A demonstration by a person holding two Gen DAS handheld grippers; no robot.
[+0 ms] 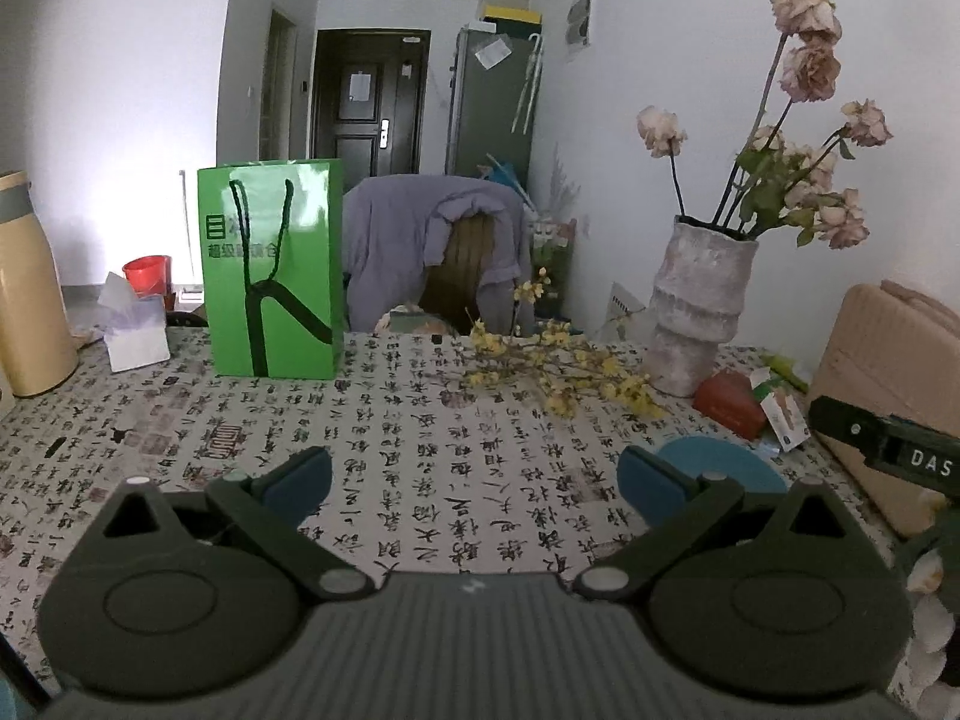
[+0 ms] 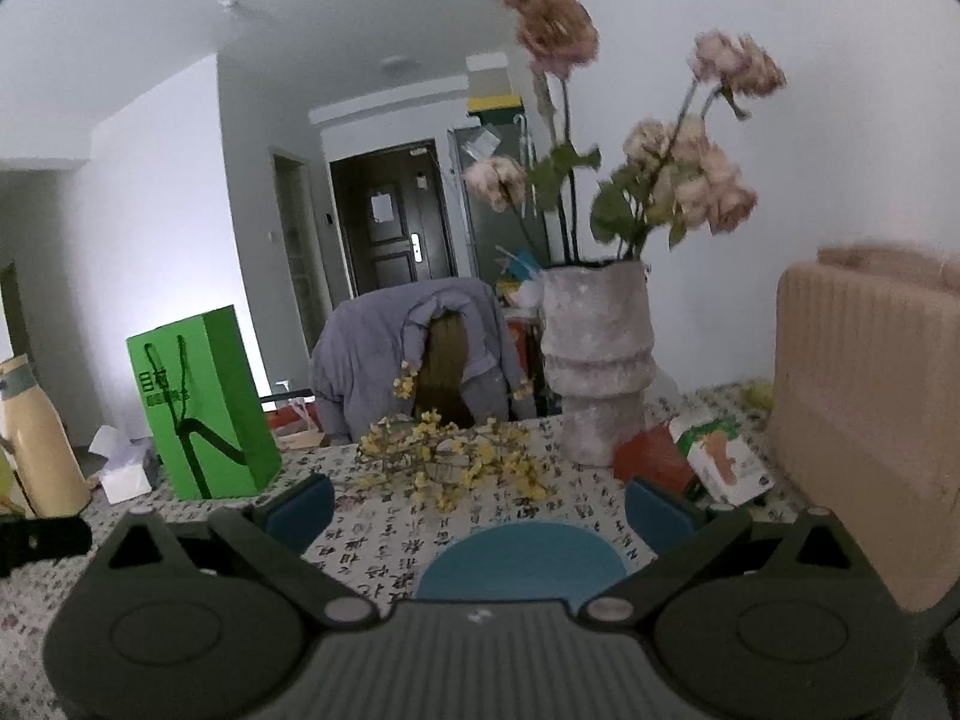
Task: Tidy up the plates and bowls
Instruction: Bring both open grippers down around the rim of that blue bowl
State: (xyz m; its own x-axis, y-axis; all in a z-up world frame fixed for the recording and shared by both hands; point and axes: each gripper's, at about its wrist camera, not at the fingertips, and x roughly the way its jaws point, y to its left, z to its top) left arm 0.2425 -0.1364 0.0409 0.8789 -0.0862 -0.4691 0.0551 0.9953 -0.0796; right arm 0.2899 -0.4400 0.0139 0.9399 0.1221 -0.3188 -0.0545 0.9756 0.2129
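Flask (image 1: 27, 288) at table's (image 1: 390, 420) left edge, tissue box (image 1: 137, 330) beside it, green bag (image 1: 273, 270) with partly hidden Chinese print. Vase (image 1: 702, 312) toward far right; tan case (image 1: 888, 384) at right edge. Left view alone showed "DAS" on the right gripper's (image 2: 480, 510) arm. Left gripper (image 1: 474, 474) was wide, empty, over bare cloth. Right gripper was wide, empty, blue plate (image 2: 522, 558) between its fingers (image 2: 654, 516), near front right; contact unclear.
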